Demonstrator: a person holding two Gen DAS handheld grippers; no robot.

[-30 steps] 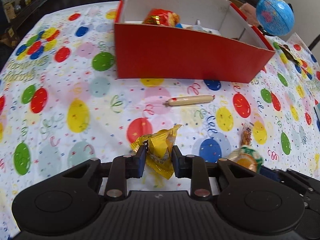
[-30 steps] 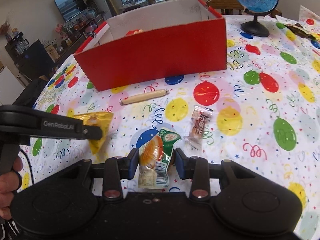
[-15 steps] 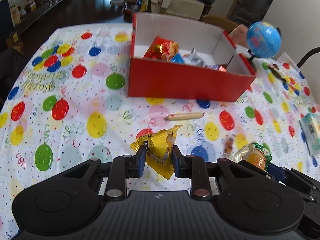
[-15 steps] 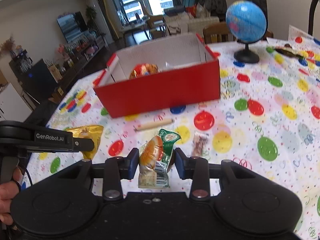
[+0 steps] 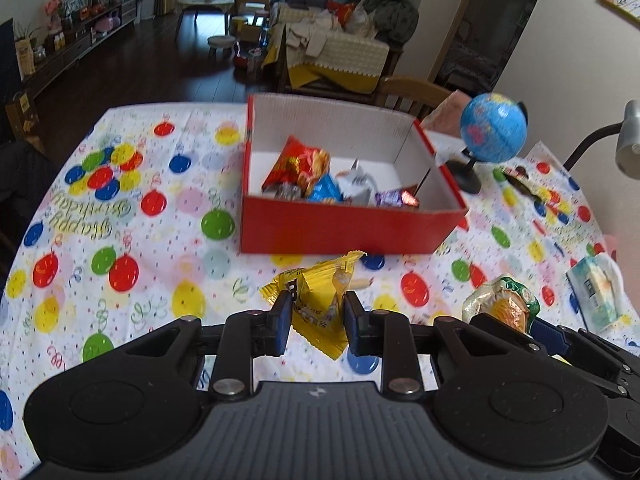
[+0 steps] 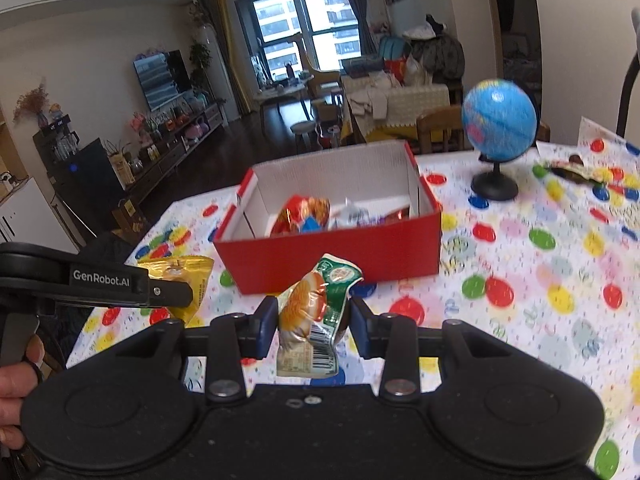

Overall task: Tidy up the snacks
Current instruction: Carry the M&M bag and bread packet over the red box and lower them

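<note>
**Two snack packets in transit toward the red box.**

The left gripper [image 5: 314, 320] is clamped on a yellow packet [image 5: 320, 300] at lower centre; the right gripper [image 6: 314, 322] pinches a green-and-orange packet [image 6: 316, 312]. Both packets hang above the tablecloth [image 5: 140, 220], short of the red box [image 5: 344, 232] at frame centre. The next move probably calls for carrying each over the near wall, then releasing. Only the left view shows a tissue pack [image 5: 596, 292] at right edge; only the right view shows the person's hand [image 6: 16, 384].

A blue globe [image 5: 493, 128] on a black stand sits on the balloon-print tablecloth [image 5: 120, 240]. A tissue pack [image 5: 596, 292] lies near the right edge.
</note>
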